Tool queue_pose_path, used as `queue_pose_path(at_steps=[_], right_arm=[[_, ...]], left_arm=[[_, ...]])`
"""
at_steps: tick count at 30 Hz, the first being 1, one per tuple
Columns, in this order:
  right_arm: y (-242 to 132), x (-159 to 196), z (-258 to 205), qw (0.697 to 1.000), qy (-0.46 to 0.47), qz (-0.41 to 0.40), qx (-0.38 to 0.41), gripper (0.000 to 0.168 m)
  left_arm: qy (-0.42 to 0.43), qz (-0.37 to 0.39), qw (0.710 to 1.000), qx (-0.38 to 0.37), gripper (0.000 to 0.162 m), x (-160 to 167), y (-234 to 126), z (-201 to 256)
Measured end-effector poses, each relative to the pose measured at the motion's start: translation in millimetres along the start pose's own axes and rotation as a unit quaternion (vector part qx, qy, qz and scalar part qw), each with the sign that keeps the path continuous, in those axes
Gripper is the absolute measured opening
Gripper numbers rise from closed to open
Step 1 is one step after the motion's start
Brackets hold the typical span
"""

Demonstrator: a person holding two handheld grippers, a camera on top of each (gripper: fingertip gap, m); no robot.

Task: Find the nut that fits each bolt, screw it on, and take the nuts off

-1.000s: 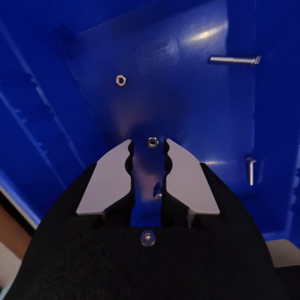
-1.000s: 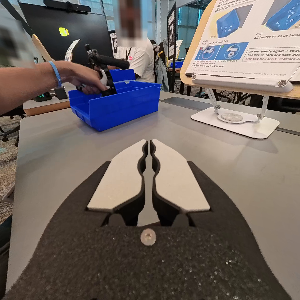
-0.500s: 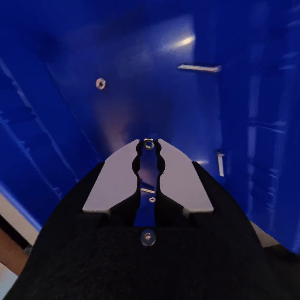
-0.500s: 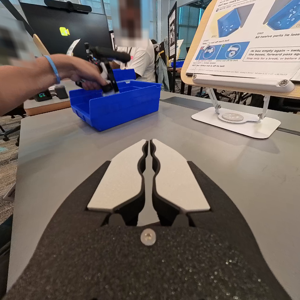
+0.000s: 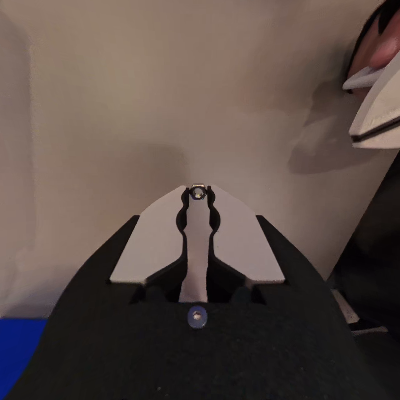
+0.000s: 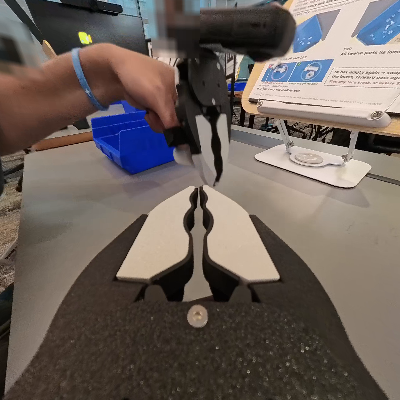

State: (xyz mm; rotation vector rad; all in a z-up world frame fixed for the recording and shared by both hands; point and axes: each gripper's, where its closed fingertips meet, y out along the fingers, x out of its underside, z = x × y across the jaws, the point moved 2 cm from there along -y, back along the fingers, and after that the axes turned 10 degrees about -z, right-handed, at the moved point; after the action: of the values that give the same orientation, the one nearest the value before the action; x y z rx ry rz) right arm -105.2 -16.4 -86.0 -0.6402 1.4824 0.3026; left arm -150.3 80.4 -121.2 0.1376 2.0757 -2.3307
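Left gripper (image 5: 198,190) clamped on a small hex nut (image 5: 197,192), pinched at the very fingertips, above the grey tabletop (image 5: 129,108). Right gripper (image 6: 198,188) closed and empty, low over the tabletop, its tips just below the left gripper's. Blue bin (image 6: 129,147) behind on the left, a person's hand (image 6: 129,86) on the left gripper's handle.

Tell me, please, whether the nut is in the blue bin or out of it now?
Out: the nut sits pinched at the tips of the left tongs, above the grey table.
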Motion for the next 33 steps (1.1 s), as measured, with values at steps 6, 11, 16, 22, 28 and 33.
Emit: queue_pose_path(at_steps=[6,11,16,22,28,33], right_arm=[[-1.5,-1.2,0.2,1.000,-0.009,0.003,0.009,0.000],[-2.0,-0.9,1.3,1.000,-0.004,0.003,0.009,0.000],[-2.5,-1.0,1.7,1.000,-0.003,0.005,0.009,0.000],[-4.0,-0.8,4.6,1.000,0.013,0.007,0.005,0.000],[-2.5,-0.2,7.4,1.000,0.027,0.004,0.002,0.000],[3.2,0.4,7.3,1.000,0.030,-0.004,-0.005,0.001]], left_arm=[[0.086,-0.040,0.995,0.013,0.015,-17.5,39.5,26.8],[0.095,-0.057,0.994,-0.002,0.015,-17.7,56.0,25.5],[0.093,-0.040,0.995,-0.020,0.020,-11.9,48.9,20.7],[-0.052,0.197,0.977,-0.068,0.034,41.3,-48.4,32.3],[-0.343,0.210,0.899,-0.175,0.037,213.6,-94.5,1.8],[-0.545,0.139,0.803,-0.195,0.032,319.1,-89.9,-53.9]])
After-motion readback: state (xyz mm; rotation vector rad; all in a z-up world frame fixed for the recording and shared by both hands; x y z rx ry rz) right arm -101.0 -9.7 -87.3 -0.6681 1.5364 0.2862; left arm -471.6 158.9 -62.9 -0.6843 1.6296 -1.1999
